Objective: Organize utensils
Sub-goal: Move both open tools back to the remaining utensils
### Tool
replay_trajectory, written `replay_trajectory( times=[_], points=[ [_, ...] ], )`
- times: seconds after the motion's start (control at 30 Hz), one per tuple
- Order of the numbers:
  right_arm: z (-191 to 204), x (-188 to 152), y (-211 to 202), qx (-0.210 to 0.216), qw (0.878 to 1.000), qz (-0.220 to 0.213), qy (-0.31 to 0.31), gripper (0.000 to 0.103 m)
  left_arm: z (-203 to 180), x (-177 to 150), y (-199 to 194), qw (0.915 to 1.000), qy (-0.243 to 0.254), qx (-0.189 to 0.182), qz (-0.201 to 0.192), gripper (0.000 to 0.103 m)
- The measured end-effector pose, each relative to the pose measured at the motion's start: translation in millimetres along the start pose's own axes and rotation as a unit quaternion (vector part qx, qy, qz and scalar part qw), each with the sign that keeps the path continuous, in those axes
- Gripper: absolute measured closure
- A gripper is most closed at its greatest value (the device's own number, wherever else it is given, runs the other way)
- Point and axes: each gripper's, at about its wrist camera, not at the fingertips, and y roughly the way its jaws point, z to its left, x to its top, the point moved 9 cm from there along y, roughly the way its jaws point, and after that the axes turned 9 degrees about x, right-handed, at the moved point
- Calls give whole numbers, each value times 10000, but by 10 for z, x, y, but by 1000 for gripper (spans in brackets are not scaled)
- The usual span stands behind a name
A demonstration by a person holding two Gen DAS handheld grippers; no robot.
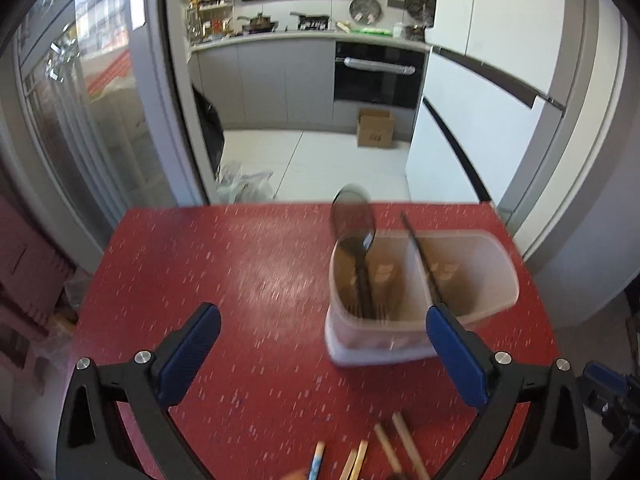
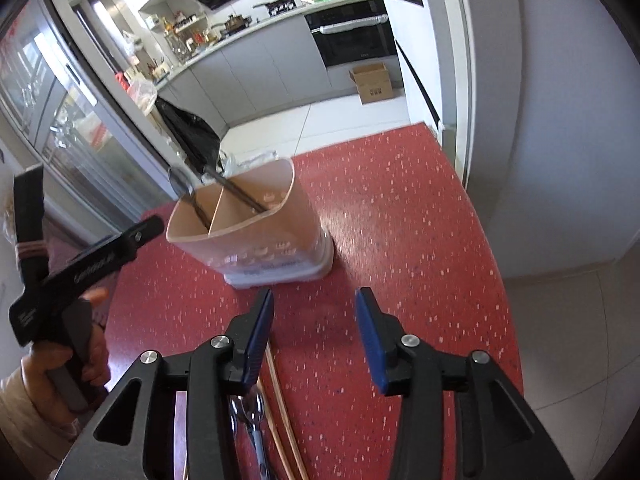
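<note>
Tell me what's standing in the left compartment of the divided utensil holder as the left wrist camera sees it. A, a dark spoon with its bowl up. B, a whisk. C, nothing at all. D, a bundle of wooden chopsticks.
A: a dark spoon stands bowl-up in the left compartment of the utensil holder, while a thin dark stick leans by the divider.

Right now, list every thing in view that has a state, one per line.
Utensil holder: upright on the red table.
Black spoon: standing in the holder's left compartment.
Black chopsticks: leaning in the other compartment.
Wooden chopsticks: lying loose.
Left gripper: open, empty.
Right gripper: open, empty.
</note>
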Motion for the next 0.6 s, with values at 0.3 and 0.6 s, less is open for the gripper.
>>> replay_trajectory(
  times=[0.3,0.6],
  points=[
    [28,-676,179,-75,9914,1301,155,49,434,-1368,-35,9899,244,133,1389,0],
    [35,-1329,438,-159,9723,2299,390,49,751,-2149,51,9767,67,336,2120,0]
  ],
)
